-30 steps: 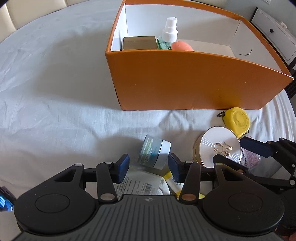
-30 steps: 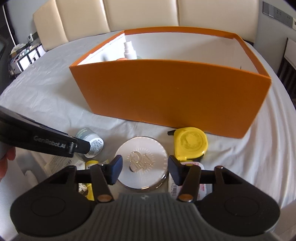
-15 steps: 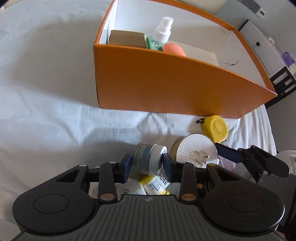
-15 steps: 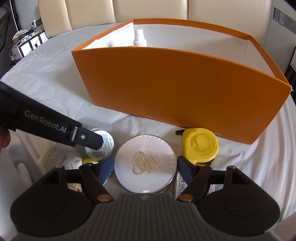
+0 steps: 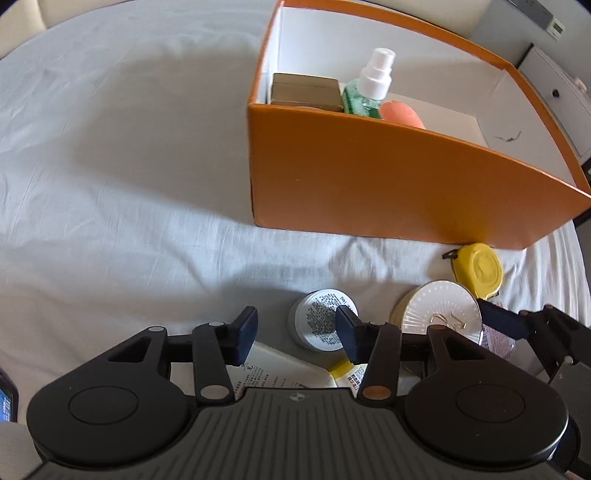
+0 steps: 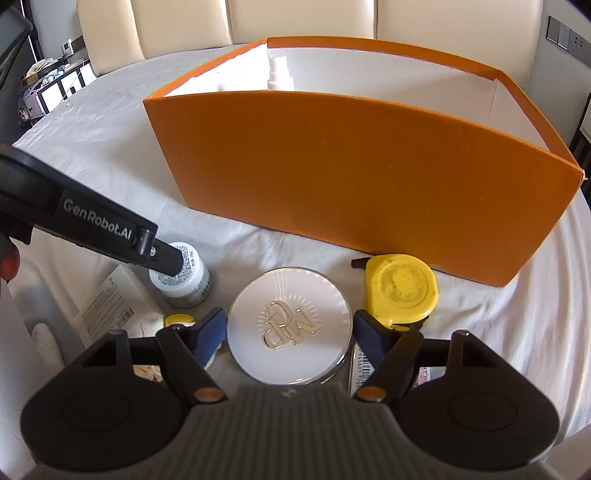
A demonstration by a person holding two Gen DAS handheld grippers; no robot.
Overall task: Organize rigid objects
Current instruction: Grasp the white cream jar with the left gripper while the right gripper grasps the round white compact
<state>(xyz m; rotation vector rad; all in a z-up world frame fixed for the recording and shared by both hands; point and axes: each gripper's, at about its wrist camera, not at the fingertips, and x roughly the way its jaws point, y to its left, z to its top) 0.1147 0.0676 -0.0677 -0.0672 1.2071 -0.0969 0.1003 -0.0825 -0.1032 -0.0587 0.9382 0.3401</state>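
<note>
An orange box [image 5: 388, 177] stands on the white cloth, also in the right wrist view [image 6: 351, 166]. It holds a green spray bottle [image 5: 365, 96], a brown carton [image 5: 304, 90] and a pink object [image 5: 402, 114]. My left gripper [image 5: 297, 334] is open, and a small grey jar [image 5: 321, 319] stands upright by its right finger. My right gripper [image 6: 290, 334] is open around a round silver compact [image 6: 290, 325], its fingers at both sides. The jar [image 6: 181, 275] sits left of the compact. A yellow tape measure [image 6: 400, 290] lies to the right.
A white carton [image 6: 110, 310] and a yellow-capped tube [image 5: 347, 371] lie on the cloth near my left gripper. A flat packet [image 6: 360, 363] lies under my right finger. Cream chairs [image 6: 295, 18] stand behind the table. A white cabinet [image 5: 557, 81] is at the far right.
My left gripper has opened and let go of the grey jar, which now stands upright on its lid. My right gripper has moved forward with its fingers around the silver compact.
</note>
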